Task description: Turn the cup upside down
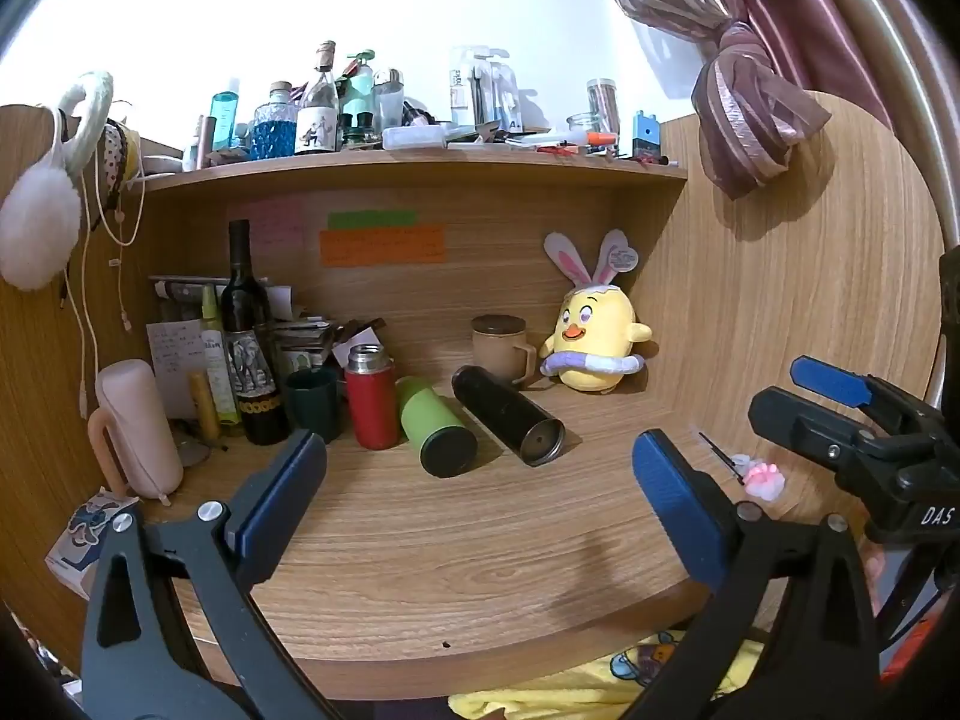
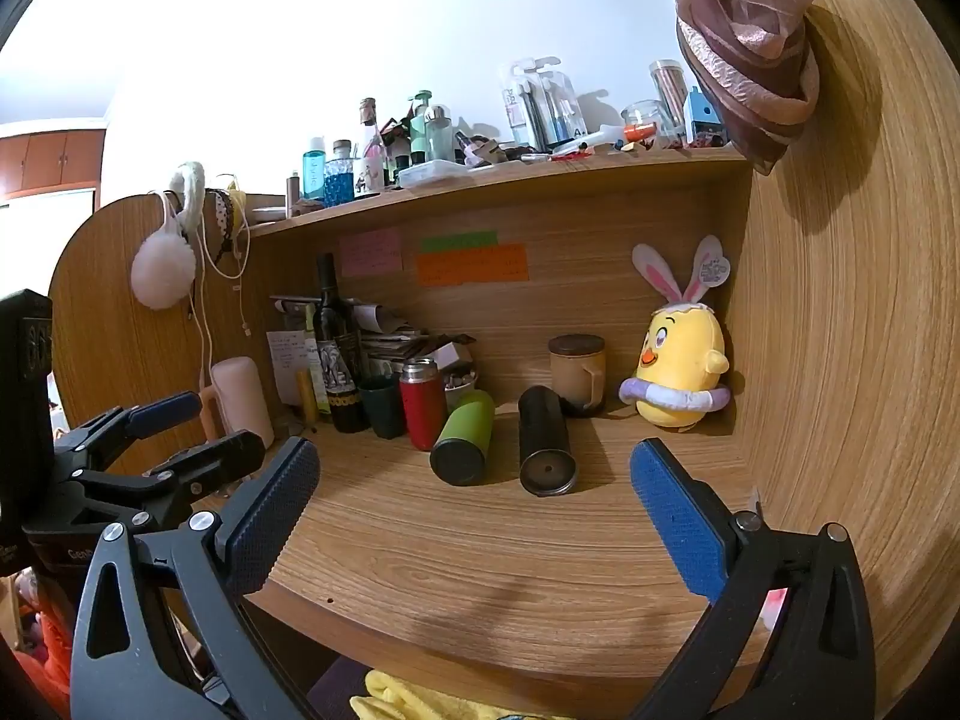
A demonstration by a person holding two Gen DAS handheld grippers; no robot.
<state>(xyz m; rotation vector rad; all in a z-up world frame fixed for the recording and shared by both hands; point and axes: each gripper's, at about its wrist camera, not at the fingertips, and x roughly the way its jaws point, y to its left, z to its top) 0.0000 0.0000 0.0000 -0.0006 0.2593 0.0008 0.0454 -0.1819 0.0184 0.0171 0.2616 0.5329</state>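
Note:
A green cup (image 1: pixel 435 425) (image 2: pixel 463 437) and a black cup (image 1: pixel 507 421) (image 2: pixel 545 439) lie on their sides on the wooden desk (image 1: pixel 468 546) (image 2: pixel 480 552), ends toward me. A red flask (image 1: pixel 371 396) (image 2: pixel 423 402) stands upright to their left. A tan lidded mug (image 1: pixel 499 347) (image 2: pixel 577 373) stands behind. My left gripper (image 1: pixel 477 480) is open and empty, above the desk in front of the cups. My right gripper (image 2: pixel 474 486) is open and empty, also in front of them. Each gripper shows in the other's view, the right one (image 1: pixel 840 414) and the left one (image 2: pixel 180 438).
A wine bottle (image 1: pixel 246 336), dark green cup (image 1: pixel 312 399), pink speaker (image 1: pixel 138 426) and papers crowd the back left. A yellow chick plush (image 1: pixel 591 342) (image 2: pixel 681 378) sits back right. A small pink item (image 1: pixel 762 477) lies at right. A cluttered shelf (image 1: pixel 414 165) overhangs; wooden side walls close in.

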